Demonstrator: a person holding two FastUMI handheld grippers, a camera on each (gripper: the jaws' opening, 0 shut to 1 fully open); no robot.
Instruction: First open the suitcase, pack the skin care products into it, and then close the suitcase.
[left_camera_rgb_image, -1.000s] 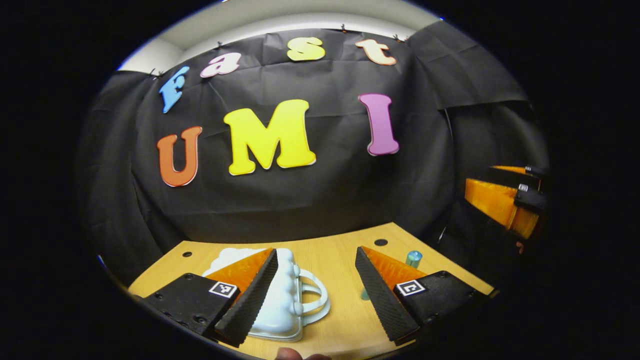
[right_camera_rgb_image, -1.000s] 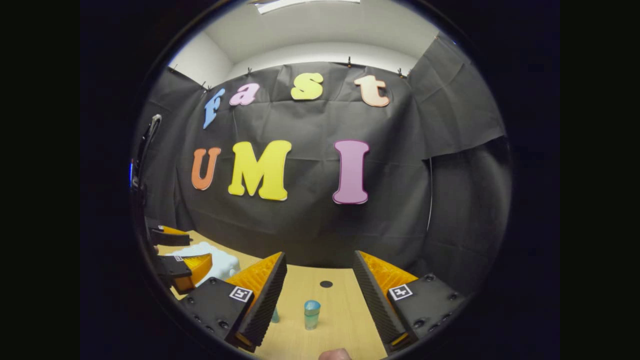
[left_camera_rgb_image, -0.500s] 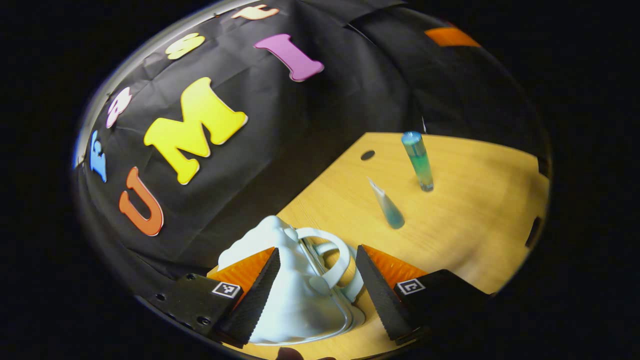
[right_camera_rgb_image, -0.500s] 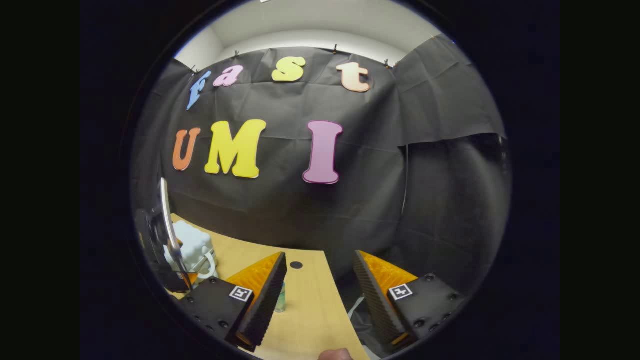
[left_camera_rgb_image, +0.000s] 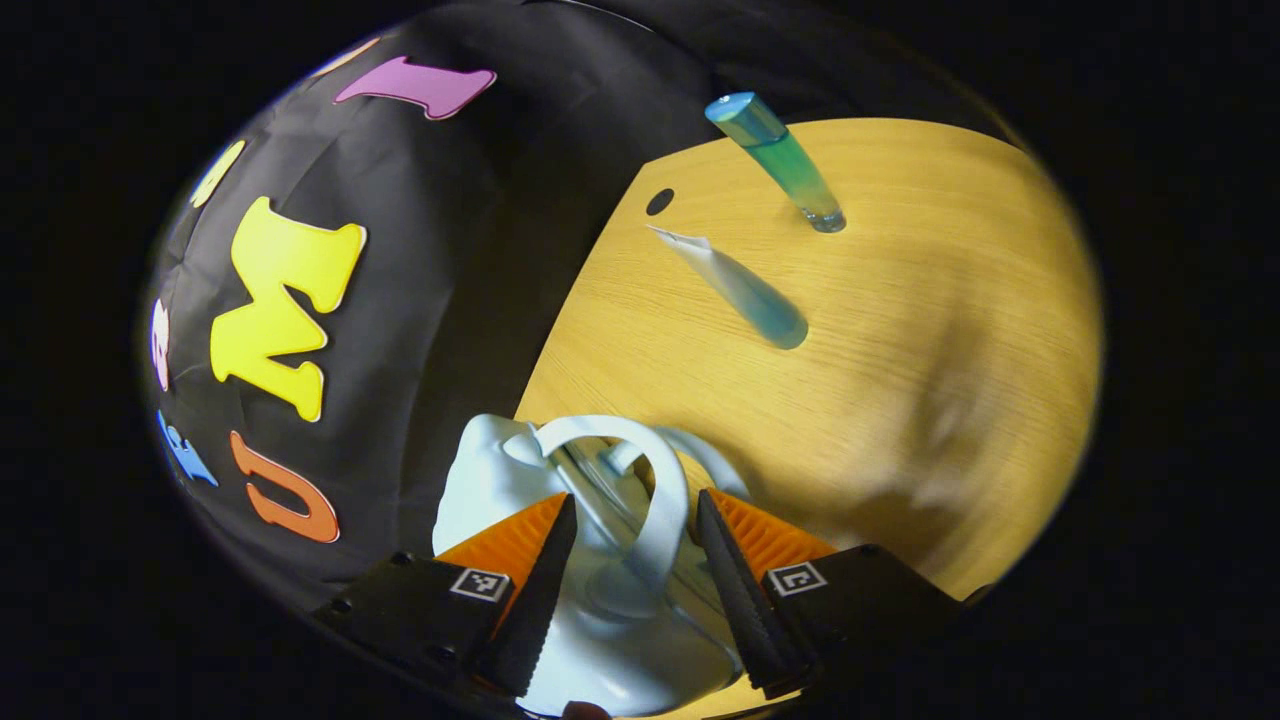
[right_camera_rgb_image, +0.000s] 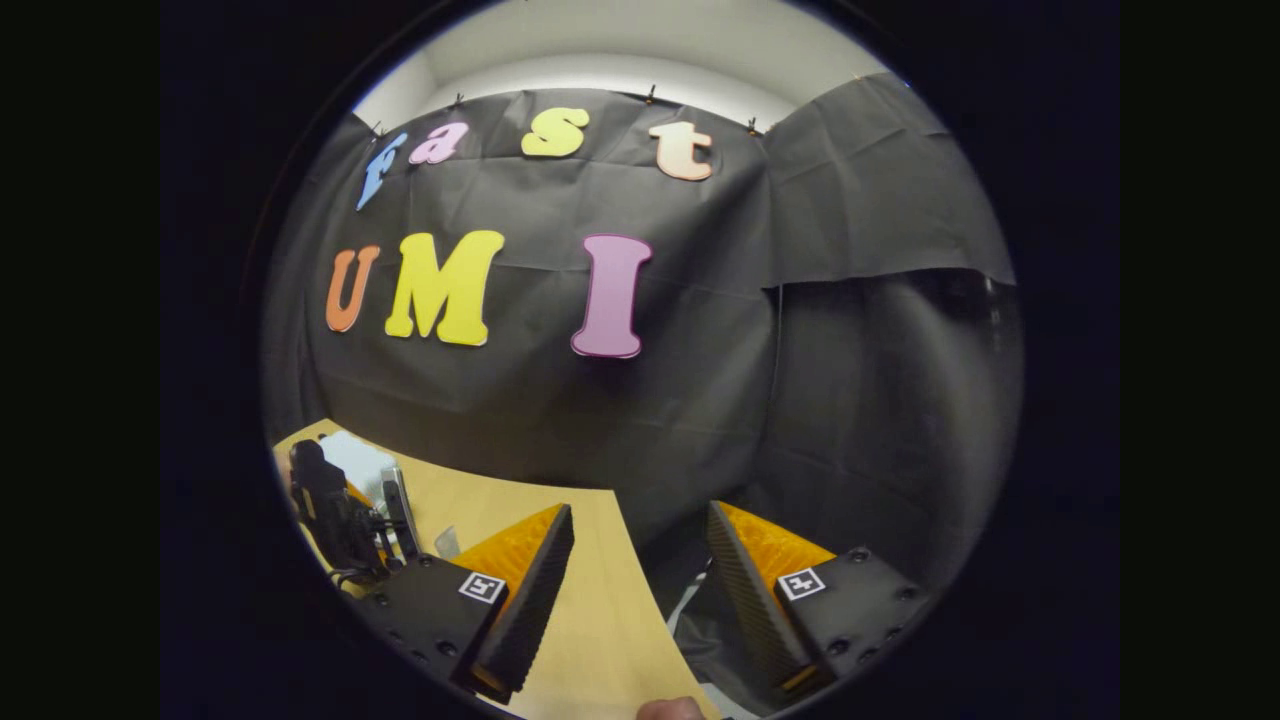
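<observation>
So right now my left gripper (left_camera_rgb_image: 628, 590) is tipped over the little white suitcase (left_camera_rgb_image: 500, 480) at the near edge of the wooden table (left_camera_rgb_image: 950, 300), jaws apart with one of the looped handles (left_camera_rgb_image: 655, 480) sitting between them, not pinched yet as far as I can tell. The case looks shut, so I reckon this is the opening step, barely started. The skin care stuff is well apart from it further out on the table: a tall blue-green bottle (left_camera_rgb_image: 785, 165) standing upright and a squeeze tube (left_camera_rgb_image: 745, 290) beside it. My right gripper (right_camera_rgb_image: 635, 590) hangs off to the side over the table edge, jaws wide apart, holding nothing; from there I can see the other gripper (right_camera_rgb_image: 335, 515) far left. What worries me: there seem to be two handles stacked close, and if I close on both, the lid and base lift together and nothing opens. The case looks light too, so pulling up with nothing pinning the base could just drag or flip it off the edge. A big swing could also knock over that upright bottle.
</observation>
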